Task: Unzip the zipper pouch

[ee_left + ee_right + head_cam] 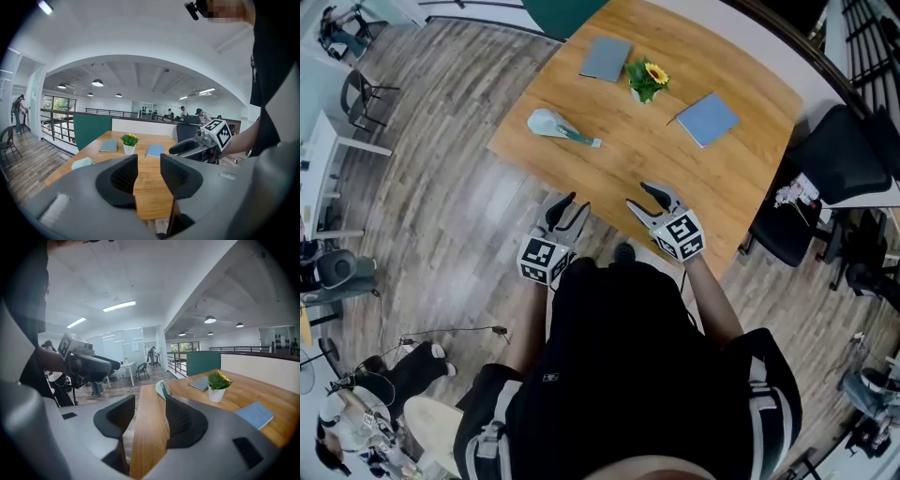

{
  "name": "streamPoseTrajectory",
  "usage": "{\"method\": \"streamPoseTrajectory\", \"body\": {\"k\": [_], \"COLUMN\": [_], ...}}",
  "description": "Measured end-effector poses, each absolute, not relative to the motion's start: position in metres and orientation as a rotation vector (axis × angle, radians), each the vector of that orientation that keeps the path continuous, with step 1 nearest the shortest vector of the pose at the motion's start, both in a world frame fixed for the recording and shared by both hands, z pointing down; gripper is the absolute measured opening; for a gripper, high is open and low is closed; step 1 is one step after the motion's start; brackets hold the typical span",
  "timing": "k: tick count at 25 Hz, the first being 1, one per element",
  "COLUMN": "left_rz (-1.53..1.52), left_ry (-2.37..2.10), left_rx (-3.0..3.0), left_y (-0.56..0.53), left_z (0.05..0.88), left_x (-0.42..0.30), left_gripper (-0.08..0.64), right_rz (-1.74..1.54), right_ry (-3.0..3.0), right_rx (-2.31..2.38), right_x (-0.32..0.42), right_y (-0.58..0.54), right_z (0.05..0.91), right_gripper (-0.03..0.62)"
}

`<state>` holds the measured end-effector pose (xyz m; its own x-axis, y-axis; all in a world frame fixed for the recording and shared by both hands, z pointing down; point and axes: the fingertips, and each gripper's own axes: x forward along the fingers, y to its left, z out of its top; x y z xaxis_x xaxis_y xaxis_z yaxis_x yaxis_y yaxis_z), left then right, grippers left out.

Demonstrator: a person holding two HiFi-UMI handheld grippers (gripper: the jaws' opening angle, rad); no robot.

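Note:
A pale mint zipper pouch (pixel 551 123) lies on the wooden table (pixel 722 187), its teal zipper end pointing to the right. In the left gripper view the pouch (pixel 83 163) shows low at the left, and in the right gripper view the pouch (pixel 162 390) peeks out just above the right jaw. My left gripper (pixel 570 202) hovers at the table's near edge, short of the pouch, open and empty. My right gripper (pixel 637 195) is over the table's near part, also open and empty. Neither touches the pouch.
A small potted sunflower (pixel 647 80) stands at the middle back of the table. One blue-grey notebook (pixel 606 58) lies behind it and another notebook (pixel 708 118) to its right. Black office chairs (pixel 825 178) stand at the table's right side.

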<state>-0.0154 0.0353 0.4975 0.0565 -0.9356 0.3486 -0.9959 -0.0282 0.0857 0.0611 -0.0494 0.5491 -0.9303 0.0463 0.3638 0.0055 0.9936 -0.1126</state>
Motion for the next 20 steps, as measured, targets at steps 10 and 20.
{"method": "streamPoseTrajectory", "body": {"k": [10, 20], "left_rz": [0.296, 0.346], "left_ry": [-1.881, -1.624], "left_rx": [2.074, 2.273], "left_y": [-0.002, -0.066], "left_z": [0.508, 0.524], "left_x": [-0.065, -0.153], "left_gripper": [0.149, 0.149], "right_rz": [0.210, 0.293], "right_ry": [-2.733, -2.686], "right_rx": [0.035, 0.331], "right_x": [0.033, -0.036], "right_y": [-0.067, -0.108], "right_z": [0.566, 0.579], "right_gripper": [0.207, 0.206]}}
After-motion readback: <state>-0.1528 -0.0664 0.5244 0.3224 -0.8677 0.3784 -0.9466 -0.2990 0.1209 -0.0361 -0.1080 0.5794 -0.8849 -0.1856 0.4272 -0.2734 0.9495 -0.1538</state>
